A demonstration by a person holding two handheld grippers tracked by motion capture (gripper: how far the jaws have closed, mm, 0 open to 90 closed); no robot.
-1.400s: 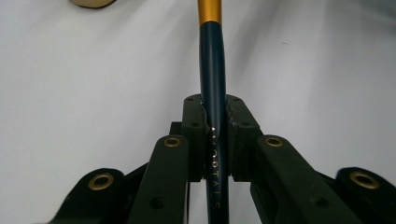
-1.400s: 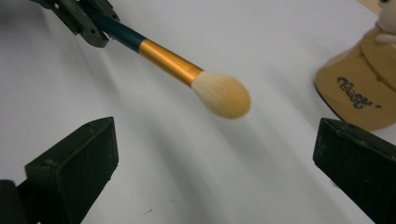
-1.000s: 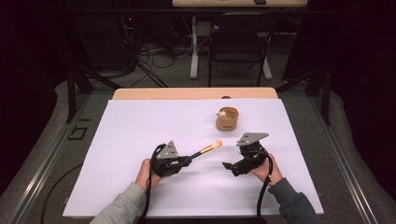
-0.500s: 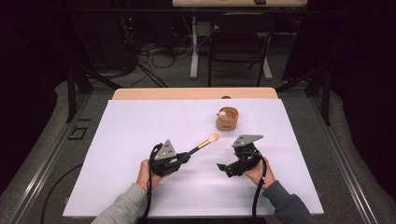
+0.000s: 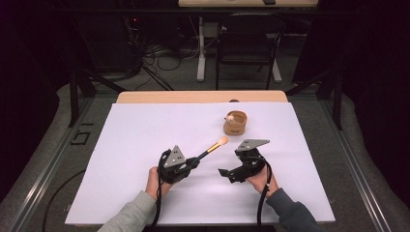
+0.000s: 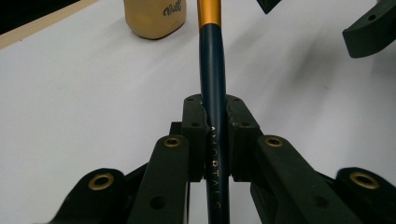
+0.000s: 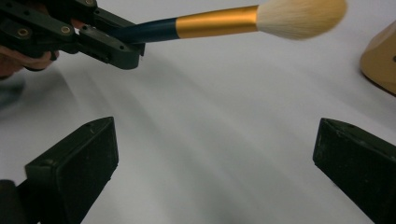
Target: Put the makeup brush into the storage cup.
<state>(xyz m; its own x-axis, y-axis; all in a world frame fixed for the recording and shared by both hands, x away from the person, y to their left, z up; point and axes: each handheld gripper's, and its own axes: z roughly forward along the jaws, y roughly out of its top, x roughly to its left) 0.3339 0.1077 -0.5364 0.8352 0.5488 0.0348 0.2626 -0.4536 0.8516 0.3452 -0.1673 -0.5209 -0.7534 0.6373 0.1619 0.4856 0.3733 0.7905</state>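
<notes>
Because the left gripper point(image 5: 192, 163) clamps the single makeup brush point(image 6: 213, 88) low on its dark handle, with the bristle end hanging free over the near middle of the white table point(image 5: 135, 145), a knock could twist it loose. To its right, the right gripper point(image 5: 227, 173) stands wide open and empty; closing carelessly, it might crush the bristles. One tan holder point(image 5: 235, 123) sits farther back, right of centre.

Bare white table point(image 5: 145, 145) lies open all around; only the tan cup point(image 5: 235, 123) stands beyond the brush point(image 5: 212, 148).
</notes>
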